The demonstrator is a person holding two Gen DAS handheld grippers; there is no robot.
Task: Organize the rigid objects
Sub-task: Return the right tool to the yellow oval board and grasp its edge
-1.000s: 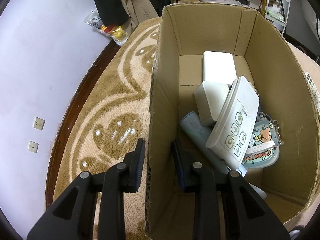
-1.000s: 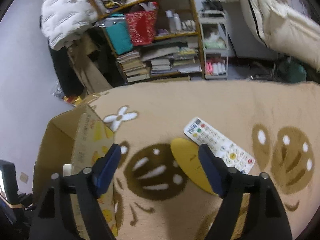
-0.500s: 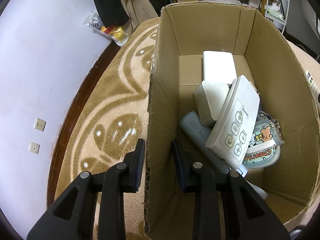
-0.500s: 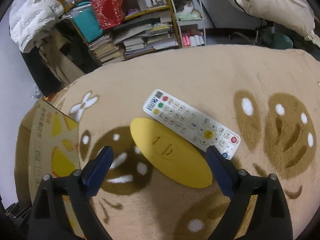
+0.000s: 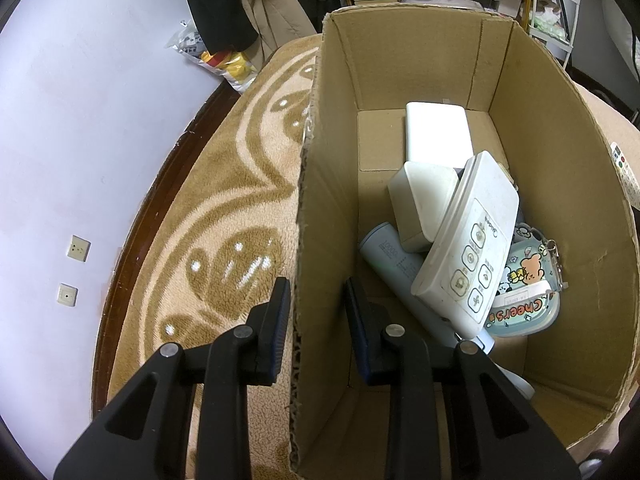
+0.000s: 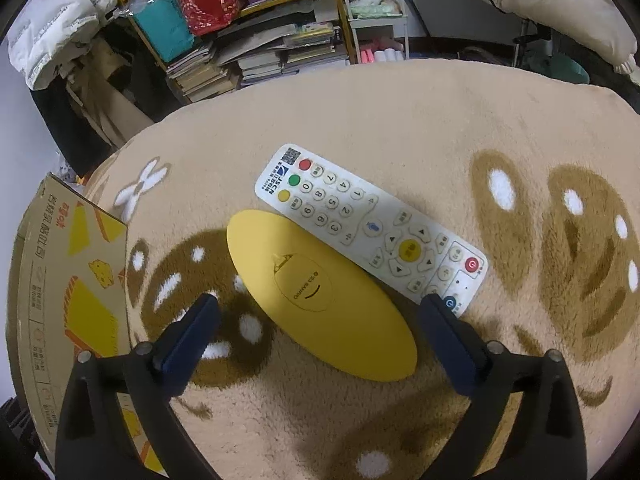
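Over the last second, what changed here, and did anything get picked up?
The right hand-held gripper moved forward and down toward the yellow oval object and the white remote; its open fingers now flank the yellow object without gripping it. Nothing was picked up. The left hand-held gripper kept straddling the cardboard box wall, and the box's contents stayed put.

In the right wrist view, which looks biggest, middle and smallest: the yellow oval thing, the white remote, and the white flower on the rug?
1. Yellow oval and white remote: about alike; the oval is wider, the remote about as long, and the oval is nearer the camera, so no ranking.
2. White flower: clearly smallest.
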